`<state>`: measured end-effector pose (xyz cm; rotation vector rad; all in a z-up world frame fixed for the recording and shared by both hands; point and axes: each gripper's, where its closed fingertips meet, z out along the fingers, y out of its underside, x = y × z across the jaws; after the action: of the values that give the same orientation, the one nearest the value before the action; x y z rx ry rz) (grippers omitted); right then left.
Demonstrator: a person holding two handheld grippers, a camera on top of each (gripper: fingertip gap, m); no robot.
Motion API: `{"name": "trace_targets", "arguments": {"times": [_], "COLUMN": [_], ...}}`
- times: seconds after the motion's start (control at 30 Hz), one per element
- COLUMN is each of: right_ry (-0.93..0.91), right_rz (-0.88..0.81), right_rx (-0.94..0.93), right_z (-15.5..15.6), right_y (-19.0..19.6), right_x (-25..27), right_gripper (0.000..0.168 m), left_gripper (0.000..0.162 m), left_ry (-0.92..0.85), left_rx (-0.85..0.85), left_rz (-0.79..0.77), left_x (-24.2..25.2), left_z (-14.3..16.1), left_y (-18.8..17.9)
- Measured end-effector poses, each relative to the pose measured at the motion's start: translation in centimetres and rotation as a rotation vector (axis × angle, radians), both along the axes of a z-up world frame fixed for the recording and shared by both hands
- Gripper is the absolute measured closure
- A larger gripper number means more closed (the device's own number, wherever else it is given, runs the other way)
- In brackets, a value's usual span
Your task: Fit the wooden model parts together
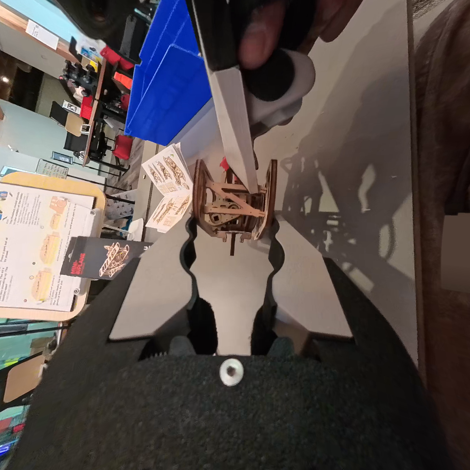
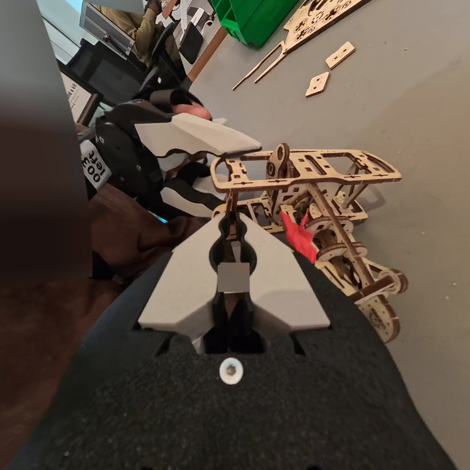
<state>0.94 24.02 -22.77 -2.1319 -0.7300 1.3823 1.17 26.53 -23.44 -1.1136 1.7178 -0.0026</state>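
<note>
A wooden biplane model (image 2: 305,178) lies on the grey table (image 2: 381,114) with a red piece (image 2: 300,236) near its nose. My left gripper (image 1: 232,226) spans the model's two wings at their ends and clamps them; its upper finger (image 2: 203,137) rests on the top wing. My right gripper (image 2: 232,216) is closed on a thin dark wooden strut (image 2: 231,203) that stands between the wings at the near end. In the left wrist view, one of the right gripper's fingers (image 1: 236,127) comes down from above into the model (image 1: 229,203).
Loose wooden pieces (image 2: 340,54), a forked part (image 2: 259,66), a cut-out sheet (image 2: 320,17) and a green bin (image 2: 244,20) lie beyond the model. A blue bin (image 1: 165,89), an open booklet (image 1: 167,188), a black package card (image 1: 101,256) and a clipboard (image 1: 38,241) are on the left gripper's side.
</note>
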Motion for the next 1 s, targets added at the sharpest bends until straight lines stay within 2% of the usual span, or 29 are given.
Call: {"name": "trace_targets", "arguments": {"times": [0.1,0.13,0.2,0.23,0.33,0.6,1.0], "right_ry": [0.007,-0.001,-0.027,-0.035,-0.01,-0.003,-0.145], "right_rz": [-0.01,-0.001,0.004,-0.004,-0.008,0.013,0.085], "right_rx": [-0.005,-0.012,-0.007,-0.005,-0.019,-0.039,-0.075], "right_z": [-0.1,-0.4,-1.0,-1.0,-0.6,-0.5,-1.0], "right_y": [0.1,-0.1,-0.2,0.0,0.1,-0.2,-1.0], "right_x": [0.1,-0.1,-0.7,-0.7,-0.8,-1.0,-1.0], "right_gripper": [0.167,0.166,0.167,0.167,0.167,0.166,0.166], "left_gripper": [0.108,0.102,0.081,0.081,0.104,0.106,0.106], "left_ry": [-0.025,-0.034,-0.036,-0.025,-0.03,-0.027,0.029], "left_rx": [-0.034,-0.062,-0.092,-0.09,-0.039,-0.05,-0.008], "left_rz": [0.037,0.052,0.078,0.078,0.046,0.028,-0.025], "left_x": [0.2,0.4,0.8,0.9,1.0,1.5,1.4], "left_z": [-0.2,-0.3,-0.6,-0.8,-0.6,-0.1,-0.5], "left_y": [0.1,0.2,0.4,0.3,-0.1,-0.6,-1.3]}}
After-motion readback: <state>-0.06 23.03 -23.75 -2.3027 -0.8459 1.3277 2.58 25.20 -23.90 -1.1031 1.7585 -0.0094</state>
